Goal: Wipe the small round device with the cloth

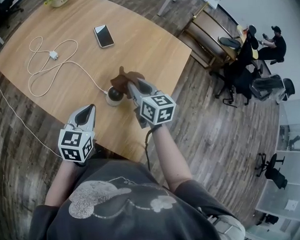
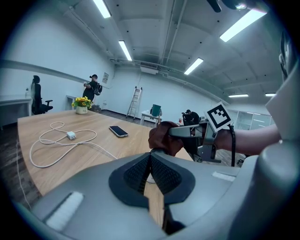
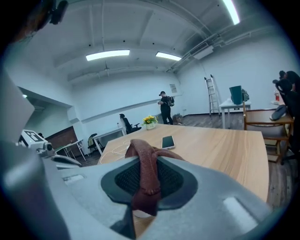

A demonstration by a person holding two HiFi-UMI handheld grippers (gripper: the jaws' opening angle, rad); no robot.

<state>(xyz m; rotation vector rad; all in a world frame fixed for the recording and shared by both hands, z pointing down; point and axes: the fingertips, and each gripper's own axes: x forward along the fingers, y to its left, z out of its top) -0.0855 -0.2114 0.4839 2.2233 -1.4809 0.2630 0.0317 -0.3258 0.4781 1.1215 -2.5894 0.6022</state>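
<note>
A white charger [image 1: 54,55] lies with its cable looped across the left of the wooden table [image 1: 152,48]. Near the front edge the left gripper [image 1: 90,111] hovers, its jaws pressed together with nothing between them. A phone [image 1: 104,36] lies further back. The small round device [image 1: 114,95] sits just right of the left gripper. The right gripper [image 1: 132,87] has its jaws clamped on a brown cloth [image 1: 123,78], bunched against the device's far side.
</note>
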